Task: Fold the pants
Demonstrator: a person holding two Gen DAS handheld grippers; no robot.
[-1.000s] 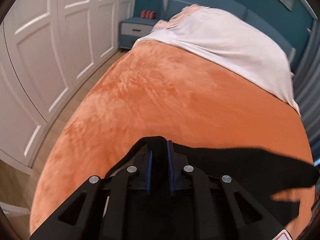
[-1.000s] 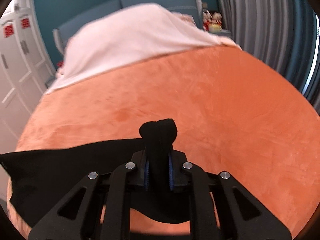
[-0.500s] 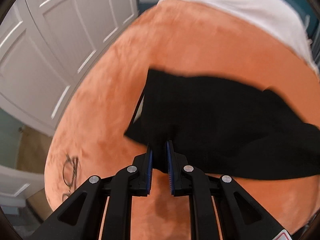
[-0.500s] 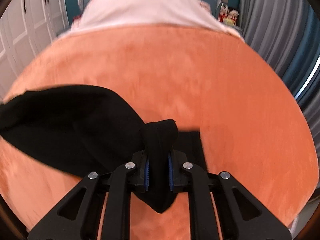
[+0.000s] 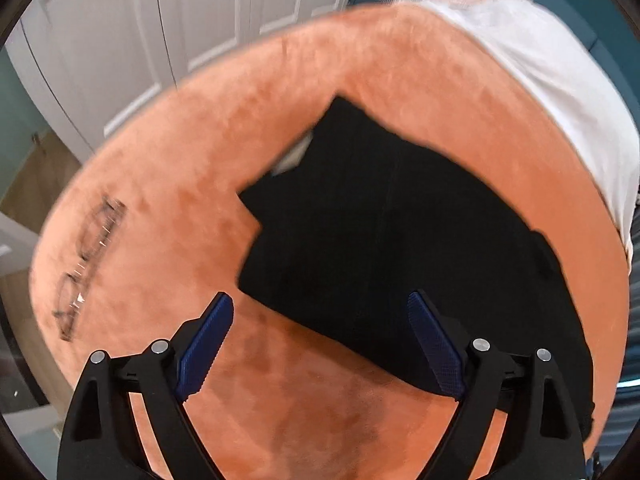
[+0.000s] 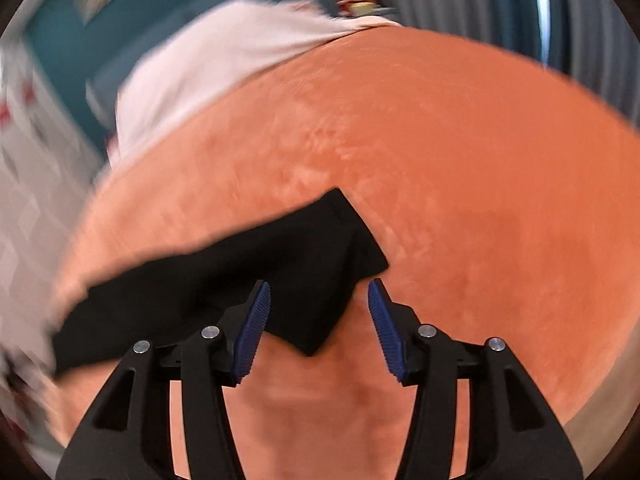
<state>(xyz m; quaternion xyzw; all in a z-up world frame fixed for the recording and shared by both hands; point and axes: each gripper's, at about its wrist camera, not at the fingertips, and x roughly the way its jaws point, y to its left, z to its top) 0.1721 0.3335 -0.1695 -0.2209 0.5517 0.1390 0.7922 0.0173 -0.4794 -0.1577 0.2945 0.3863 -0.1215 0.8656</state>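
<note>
my left gripper [image 5: 320,344] is opening and its blue pads [image 5: 206,340] stand wide apart, with nothing pressed between them; the near edge of the black pants [image 5: 380,240] lies just under and between them, on the orange blanket [image 5: 192,152] of the bed. my right gripper [image 6: 316,328] is opening too, but less wide. a corner of the pants [image 6: 280,280] sits between its jaws, and the pads do not press on it, so i judge the cloth is released on both sides.

the pants lie as a dark folded shape across the blanket, between the two grippers. i think the step in hand is letting go after a fold. to do it well, i should open fully before i draw back, so the pads do not drag the top layer and spoil the edge. the corner on the right side looks a little loose and pointed; it may need a small push flat. on the left, glasses [image 5: 86,264] lie on the blanket well apart from the pants, and i should keep the cloth away from them.
</note>
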